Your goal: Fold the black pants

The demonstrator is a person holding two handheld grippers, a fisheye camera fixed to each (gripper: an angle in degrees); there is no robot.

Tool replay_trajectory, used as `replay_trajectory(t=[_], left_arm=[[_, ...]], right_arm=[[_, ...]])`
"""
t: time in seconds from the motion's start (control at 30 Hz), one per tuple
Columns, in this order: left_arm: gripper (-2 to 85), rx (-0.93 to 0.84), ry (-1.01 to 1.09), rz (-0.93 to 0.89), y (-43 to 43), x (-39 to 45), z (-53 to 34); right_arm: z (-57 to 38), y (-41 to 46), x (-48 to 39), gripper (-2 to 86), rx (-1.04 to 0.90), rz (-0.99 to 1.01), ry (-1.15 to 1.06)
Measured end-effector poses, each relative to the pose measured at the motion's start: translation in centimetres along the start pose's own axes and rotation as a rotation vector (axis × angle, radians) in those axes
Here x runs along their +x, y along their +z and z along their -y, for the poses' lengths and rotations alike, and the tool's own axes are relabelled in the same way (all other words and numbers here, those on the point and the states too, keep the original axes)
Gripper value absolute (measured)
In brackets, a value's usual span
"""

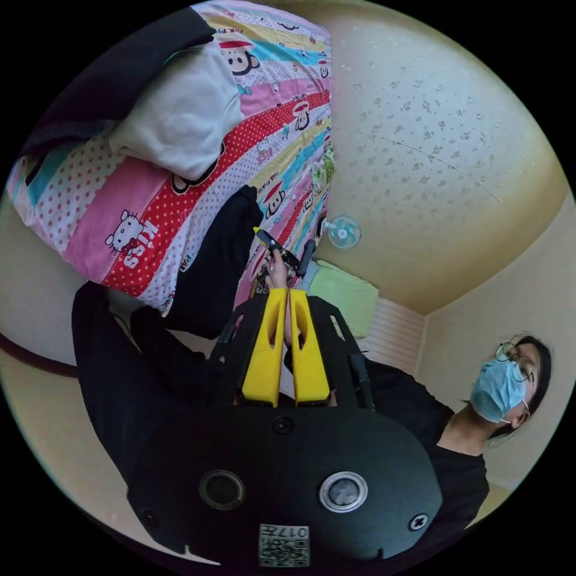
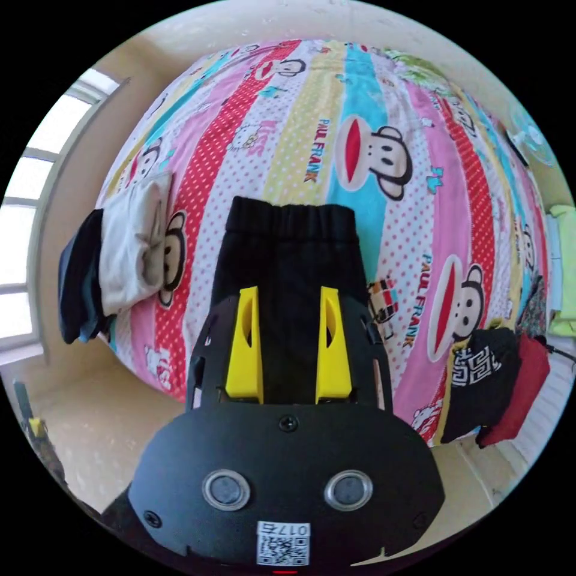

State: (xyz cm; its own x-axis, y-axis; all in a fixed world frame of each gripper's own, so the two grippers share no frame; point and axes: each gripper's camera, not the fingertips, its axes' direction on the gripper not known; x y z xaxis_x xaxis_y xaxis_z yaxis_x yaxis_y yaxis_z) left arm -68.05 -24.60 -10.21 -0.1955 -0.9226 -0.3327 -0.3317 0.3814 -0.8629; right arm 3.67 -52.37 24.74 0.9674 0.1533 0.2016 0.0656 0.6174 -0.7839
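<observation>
In the left gripper view the left tool (image 1: 287,300) has its yellow jaws pressed together with nothing clearly pinched, while the black pants (image 1: 216,264) hang over the edge of the bed (image 1: 144,222) near a folded white garment (image 1: 180,114). In the right gripper view the right tool (image 2: 288,300) is spread wide above the pants (image 2: 294,258), which lie lengthwise from the near bed (image 2: 384,108) edge, waistband pointing toward the middle.
</observation>
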Motion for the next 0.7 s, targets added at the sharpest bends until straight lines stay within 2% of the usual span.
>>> replay_trajectory(t=[0.07, 0.13, 0.2, 0.23, 0.3, 0.37, 0.43, 0.53, 0.63, 0.7], left_arm=[[-0.8, 0.011, -0.010, 0.041, -0.3, -1.0, -0.6], [-0.5, 0.008, -0.021, 0.090, -0.6, -2.1, -1.1], [0.4, -0.011, -0.053, 0.123, -0.4, -3.6, -1.4], [0.7, -0.016, -0.058, 0.121, -0.3, -3.9, -1.4], [3.0, -0.026, -0.053, 0.102, 0.6, -4.1, -0.9], [6.5, -0.035, 0.001, 0.098, 1.8, -3.0, 0.0], [11.5, -0.060, 0.073, 0.119, 3.6, -1.4, 1.5], [15.0, -0.122, 0.195, 0.185, 8.3, 1.3, 4.5], [18.6, -0.216, 0.267, 0.304, 14.5, 2.3, 7.9], [19.5, -0.260, 0.313, 0.503, 19.7, 1.3, 10.1]], right_arm=[[1.6, 2.1, 2.5, 13.8, -0.053, 0.045, 0.057], [1.8, 5.9, 5.0, 13.9, -0.185, -0.031, 0.093], [0.5, 8.4, 5.6, 13.5, -0.274, 0.011, 0.047], [-0.7, 8.7, 5.8, 11.7, -0.268, 0.134, 0.017], [-2.8, 6.8, 6.1, 7.7, -0.152, 0.185, 0.038], [-5.2, 4.3, 5.8, 5.2, -0.039, 0.333, 0.028], [-8.3, 1.4, 4.0, 4.2, 0.050, 0.546, -0.074], [-11.5, 0.0, -0.1, 3.6, 0.054, 0.719, -0.200], [-13.9, 0.8, -5.0, 3.3, 0.004, 0.787, -0.301], [-15.1, 2.2, -7.0, 3.2, -0.030, 0.825, -0.300]])
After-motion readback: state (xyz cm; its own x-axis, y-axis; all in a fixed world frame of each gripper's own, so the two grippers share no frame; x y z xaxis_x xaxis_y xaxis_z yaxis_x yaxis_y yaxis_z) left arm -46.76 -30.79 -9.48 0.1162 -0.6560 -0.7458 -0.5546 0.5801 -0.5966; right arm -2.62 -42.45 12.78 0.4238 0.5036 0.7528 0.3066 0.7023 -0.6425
